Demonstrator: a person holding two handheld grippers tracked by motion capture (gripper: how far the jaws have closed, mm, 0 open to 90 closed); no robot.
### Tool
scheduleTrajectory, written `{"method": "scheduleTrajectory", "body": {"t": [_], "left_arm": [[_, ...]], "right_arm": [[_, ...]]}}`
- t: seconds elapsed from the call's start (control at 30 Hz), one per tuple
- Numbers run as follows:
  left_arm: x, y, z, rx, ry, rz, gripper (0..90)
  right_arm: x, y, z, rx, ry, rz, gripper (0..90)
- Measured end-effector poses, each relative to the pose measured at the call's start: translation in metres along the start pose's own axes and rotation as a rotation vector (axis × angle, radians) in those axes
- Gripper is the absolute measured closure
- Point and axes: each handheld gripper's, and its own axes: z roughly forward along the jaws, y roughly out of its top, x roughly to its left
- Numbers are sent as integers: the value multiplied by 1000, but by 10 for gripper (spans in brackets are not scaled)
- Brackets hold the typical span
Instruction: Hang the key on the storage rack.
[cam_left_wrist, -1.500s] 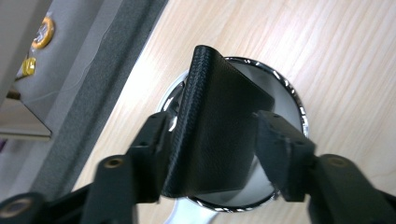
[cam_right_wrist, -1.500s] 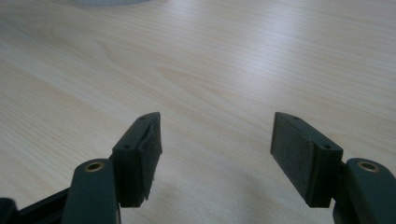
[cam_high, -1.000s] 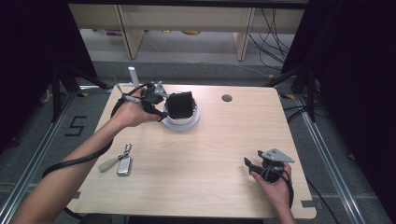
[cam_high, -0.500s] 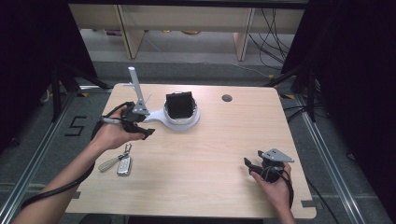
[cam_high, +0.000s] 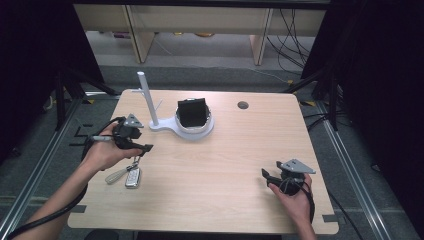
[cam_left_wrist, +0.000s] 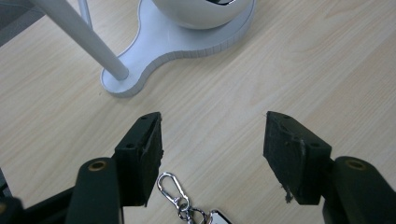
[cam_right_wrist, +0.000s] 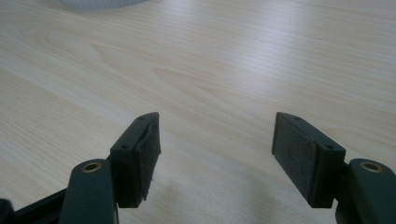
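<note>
A white stand (cam_high: 172, 127) with a thin upright post (cam_high: 146, 97) sits at the back left of the table, and a black boxy object (cam_high: 192, 112) rests in its round cup. A bunch of keys with a silver fob (cam_high: 132, 176) lies near the left edge. My left gripper (cam_high: 145, 148) hovers just above the keys. Its jaws have just been opening and stand wide, with nothing gripped. In the left gripper view (cam_left_wrist: 212, 135), the key clasp (cam_left_wrist: 170, 186) lies on the wood beside one jaw. My right gripper (cam_high: 266, 174) rests open near the front right, over bare wood (cam_right_wrist: 215, 135).
The light wooden table (cam_high: 235, 150) has a round cable hole (cam_high: 243, 105) at the back. Metal floor rails run along both sides, and shelving and cables stand beyond the far edge. The stand's base (cam_left_wrist: 163, 46) lies a short way ahead of my left jaws.
My left hand has pulled away from the black object on the stand, moving toward the near left and down over the keys. The right hand has stayed put.
</note>
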Motion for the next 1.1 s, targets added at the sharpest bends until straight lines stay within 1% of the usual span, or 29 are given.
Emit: {"method": "scheduleTrajectory", "body": {"t": [0.03, 0.13, 0.23, 0.27, 0.3, 0.33, 0.37, 0.4, 0.43, 0.47, 0.5, 0.53, 0.57, 0.6, 0.63, 0.67, 0.7, 0.77, 0.8, 0.83, 0.87, 0.9, 0.93, 0.97, 1.0, 1.03, 1.07, 1.1], "left_arm": [[2, -6, -1, 9, -1, -14, 365], [3, -10, 0, 21, -1, -19, 361], [4, -17, 3, 57, -6, -35, 369], [4, -21, 7, 74, 6, -53, 377], [4, -21, 7, 74, 6, -53, 383], [4, -23, 9, 85, 11, -65, 383], [5, -25, 10, 99, 11, -63, 388], [6, -27, 13, 120, 8, -79, 399], [7, -29, 15, 129, 2, -91, 403], [8, -30, 17, 136, -1, -89, 403], [9, -32, 20, 143, 4, -105, 411], [12, -35, 24, 161, 10, -110, 413], [12, -35, 24, 161, 10, -110, 416], [14, -36, 26, 166, 13, -121, 416], [15, -37, 27, 184, 11, -131, 424], [17, -38, 30, 193, 11, -149, 424], [19, -39, 32, 207, 6, -158, 429], [22, -41, 38, 234, 5, -201, 442], [25, -42, 42, 258, 1, -220, 465], [26, -42, 47, 267, -3, -265, 465], [29, -43, 50, 299, -2, -280, 473], [32, -44, 55, 307, -8, -300, 479], [34, -45, 63, 333, -9, -341, 479], [34, -45, 63, 333, -9, -341, 478], [33, -45, 66, 345, -10, -385, 478], [34, -45, 69, 351, -7, -397, 478], [35, -44, 71, 365, -5, -378, 483], [35, -44, 73, 375, -8, -379, 486]], "right_arm": [[0, 0, 0, 2, 3, 6, 336], [0, 0, 0, 9, 2, -2, 336], [0, 1, 0, 15, 7, 5, 336], [0, 1, 0, 15, 8, 5, 336], [0, 1, 0, 15, 8, 5, 336], [0, 1, 0, 15, 7, 3, 336], [1, 1, 0, 14, 9, 5, 336], [1, 0, 0, 11, 3, 1, 336], [1, 0, 0, 11, 3, -1, 336], [1, 0, 0, 11, 3, -1, 336], [5, 0, -1, 29, -4, 41, 335], [5, 0, -1, 29, -5, 40, 335], [1, 0, 0, 12, 0, -4, 335], [1, 0, 0, 12, 0, -4, 335], [4, 0, 0, 22, -2, 25, 335], [4, 0, 0, 22, -2, 25, 335], [4, 0, -1, 24, -2, 26, 335], [5, 0, -1, 31, -3, 38, 336], [2, 1, 1, 19, 5, -7, 336], [2, 1, 1, 19, 5, -7, 336], [2, 1, 1, 18, 5, -6, 336], [2, 1, 1, 20, 3, -11, 336], [2, 1, 1, 20, 4, -11, 336], [2, 1, 1, 20, 4, -11, 336], [2, 1, 1, 18, 7, -6, 336], [2, 1, 1, 19, 4, -9, 336], [2, 1, 1, 20, 5, -9, 336], [2, 1, 1, 19, 8, -6, 336]]}}
